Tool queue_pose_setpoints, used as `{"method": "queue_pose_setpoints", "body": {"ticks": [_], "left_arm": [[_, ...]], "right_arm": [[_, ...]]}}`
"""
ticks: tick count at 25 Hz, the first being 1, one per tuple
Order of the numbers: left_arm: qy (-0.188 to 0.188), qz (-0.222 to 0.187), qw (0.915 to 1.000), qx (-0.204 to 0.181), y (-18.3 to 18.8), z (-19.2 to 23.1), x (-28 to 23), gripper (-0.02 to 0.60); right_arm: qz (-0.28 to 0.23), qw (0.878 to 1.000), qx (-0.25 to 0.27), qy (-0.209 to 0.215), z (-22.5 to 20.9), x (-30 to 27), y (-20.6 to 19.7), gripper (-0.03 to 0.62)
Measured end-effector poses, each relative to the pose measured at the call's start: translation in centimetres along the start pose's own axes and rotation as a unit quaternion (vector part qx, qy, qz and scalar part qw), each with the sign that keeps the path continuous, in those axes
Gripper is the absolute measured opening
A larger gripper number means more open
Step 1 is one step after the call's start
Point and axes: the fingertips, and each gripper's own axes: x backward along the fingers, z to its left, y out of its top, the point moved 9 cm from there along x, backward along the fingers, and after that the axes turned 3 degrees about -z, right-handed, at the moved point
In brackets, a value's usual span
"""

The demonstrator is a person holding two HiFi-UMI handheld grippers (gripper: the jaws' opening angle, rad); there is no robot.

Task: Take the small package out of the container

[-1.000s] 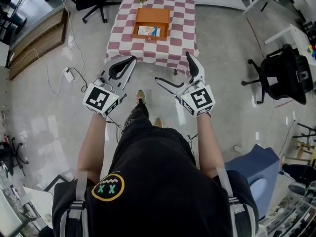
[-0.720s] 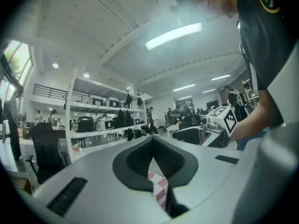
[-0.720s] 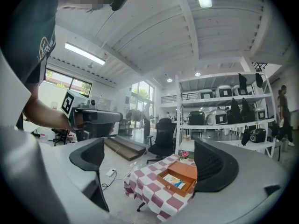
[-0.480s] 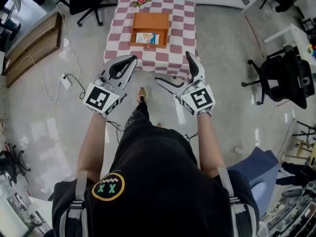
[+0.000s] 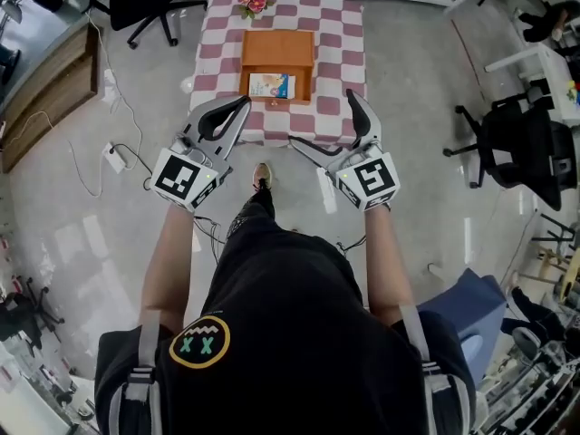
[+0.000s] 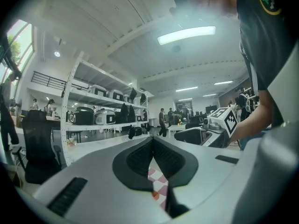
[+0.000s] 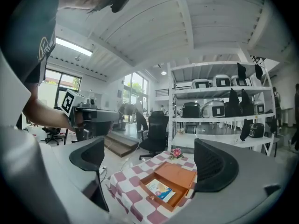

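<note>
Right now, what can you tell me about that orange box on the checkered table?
The orange box looks wooden, shallow and rectangular. It lies flat on the checkered tablecloth. Its near half is open, and a small package lies inside. A flat panel covers the far half. A tiny knob sits on its front wall. Only the cloth and the package seem to touch it.
</note>
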Motion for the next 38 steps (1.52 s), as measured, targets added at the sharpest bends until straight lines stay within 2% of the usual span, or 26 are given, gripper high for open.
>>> {"method": "queue_pose_setpoints", "body": {"ticks": [10, 18, 27, 38], "left_arm": [[-0.021, 0.002, 0.9997, 0.012, -2.1, 8.8, -4.3, 0.017], [-0.029, 0.006, 0.9993, 0.022, -3.2, 13.0, -6.4, 0.017], [-0.013, 0.024, 0.9993, 0.025, -4.1, 13.4, -8.0, 0.017], [0.012, 0.039, 0.9990, 0.018, -3.4, 12.2, -8.7, 0.017]], "right_arm": [[0.021, 0.999, -0.002, -0.024, -4.6, -8.2, 0.3, 0.595], [0.045, 0.999, -0.006, -0.027, -6.7, -12.8, -0.8, 0.595], [0.082, 0.996, -0.045, 0.000, -10.1, -16.1, -5.5, 0.595], [0.167, 0.979, -0.109, 0.026, -12.5, -18.7, -14.5, 0.595]]}}
